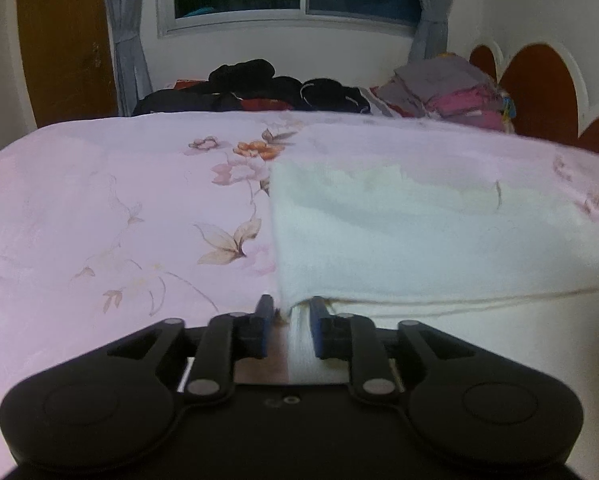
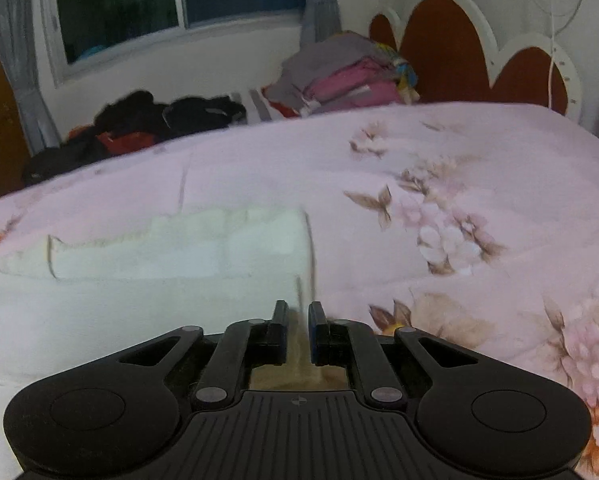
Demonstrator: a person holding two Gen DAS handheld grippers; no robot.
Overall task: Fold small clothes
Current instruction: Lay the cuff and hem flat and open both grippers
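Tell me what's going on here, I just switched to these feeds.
A person is folding a white cloth on a pink floral bedspread. The left gripper and the right gripper each pinch a near corner of the cloth, one at each end. The cloth already lies doubled over. Dark clothes and a folded stack sit at the far side.

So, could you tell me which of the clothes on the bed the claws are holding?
The white cloth lying nearest on the pink bedspread. The black pile and the folded grey and pink stack sit untouched at the far edge by the window.
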